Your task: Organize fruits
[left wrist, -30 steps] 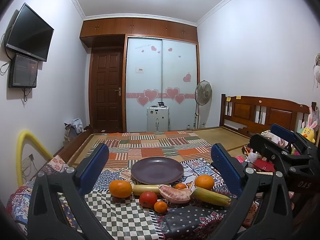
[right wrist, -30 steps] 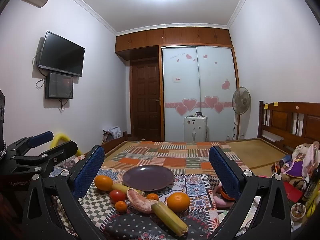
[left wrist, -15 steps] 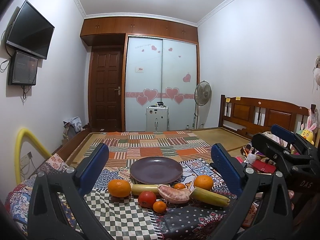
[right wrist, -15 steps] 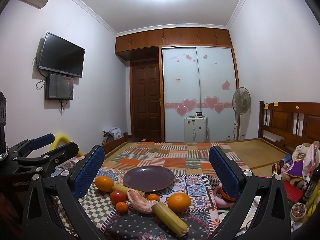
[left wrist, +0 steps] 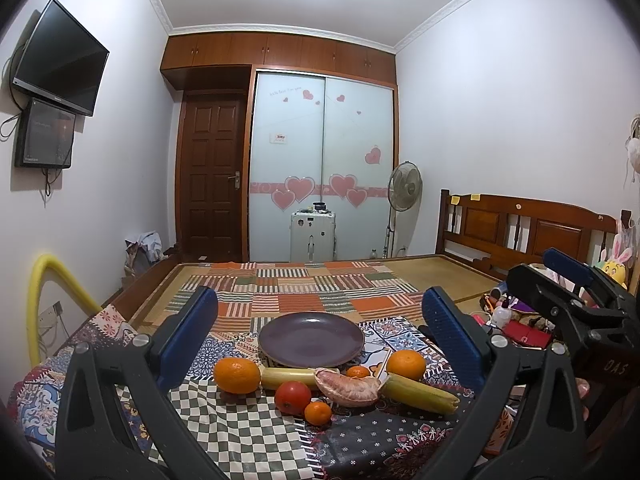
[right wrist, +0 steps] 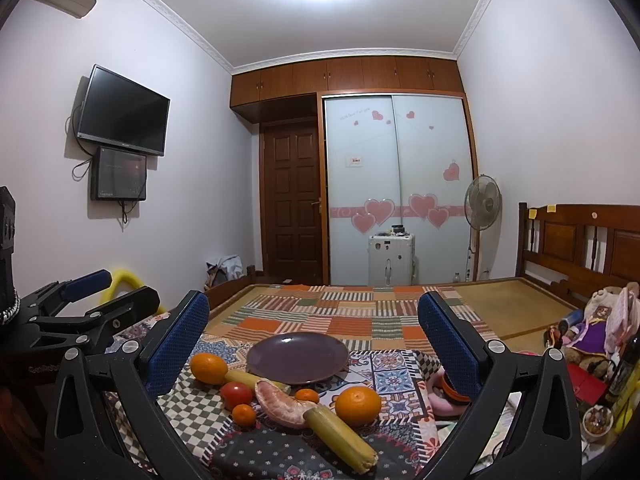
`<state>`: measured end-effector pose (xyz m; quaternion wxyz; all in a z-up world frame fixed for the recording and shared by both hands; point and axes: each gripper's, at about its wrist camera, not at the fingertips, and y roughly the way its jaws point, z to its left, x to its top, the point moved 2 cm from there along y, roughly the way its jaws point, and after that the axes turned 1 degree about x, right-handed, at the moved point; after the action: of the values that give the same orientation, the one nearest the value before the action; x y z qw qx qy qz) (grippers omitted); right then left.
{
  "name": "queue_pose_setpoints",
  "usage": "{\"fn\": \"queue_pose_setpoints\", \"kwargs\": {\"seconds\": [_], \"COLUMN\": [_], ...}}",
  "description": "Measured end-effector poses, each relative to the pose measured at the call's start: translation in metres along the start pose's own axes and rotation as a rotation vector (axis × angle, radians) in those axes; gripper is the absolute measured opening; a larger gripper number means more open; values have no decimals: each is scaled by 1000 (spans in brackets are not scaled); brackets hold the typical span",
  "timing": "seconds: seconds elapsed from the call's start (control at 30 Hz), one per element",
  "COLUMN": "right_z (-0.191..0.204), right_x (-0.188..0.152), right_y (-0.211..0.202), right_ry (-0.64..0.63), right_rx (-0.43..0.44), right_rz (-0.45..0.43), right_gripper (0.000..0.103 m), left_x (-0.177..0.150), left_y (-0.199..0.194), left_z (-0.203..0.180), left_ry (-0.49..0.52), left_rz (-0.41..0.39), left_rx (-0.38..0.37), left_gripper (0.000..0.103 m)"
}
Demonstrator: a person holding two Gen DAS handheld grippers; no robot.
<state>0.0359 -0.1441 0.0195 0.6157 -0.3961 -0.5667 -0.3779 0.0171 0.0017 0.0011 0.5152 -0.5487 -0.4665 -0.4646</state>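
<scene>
I have both grippers hanging short of the fruit, each with its jaws spread wide and nothing between them: the left gripper and the right gripper. The purple plate is my landmark, and it is bare. All the fruit lies on the patchwork cloth on the near side of that plate: a big orange near-left of it, a second orange near-right, a tomato, two small tangerines, a peeled pomelo segment and two pale yellow stalks.

Judging by both views, everything sits ahead of and below the grippers, so I must descend first. The right-hand stalk's long axis runs slantwise away from the plate, towards the right gripper, which looks the nearer one for it.

The right wrist view shows that stalk's cut end and the left gripper off to the side; the left view shows the right gripper instead.
</scene>
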Motion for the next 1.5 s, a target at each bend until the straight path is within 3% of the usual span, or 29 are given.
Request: {"fn": "queue_pose_setpoints", "kwargs": {"seconds": [1.03, 1.17, 1.3, 1.5], "right_z": [-1, -5, -11, -26], "right_x": [-6, -14, -29, -59], "right_y": [8, 14, 25, 44], "right_ry": [1, -7, -21, -34], "right_rx": [15, -2, -14, -26], "right_rz": [19, 47, 104, 228], "right_gripper": [103, 99, 87, 80], "left_x": [-5, -9, -17, -39], "left_y": [4, 11, 23, 47], "left_z": [1, 2, 7, 19], "left_ry": [4, 15, 13, 21], "left_rz": [5, 32, 81, 181], "left_rx": [2, 4, 2, 17], "left_gripper": [103, 91, 82, 77]}}
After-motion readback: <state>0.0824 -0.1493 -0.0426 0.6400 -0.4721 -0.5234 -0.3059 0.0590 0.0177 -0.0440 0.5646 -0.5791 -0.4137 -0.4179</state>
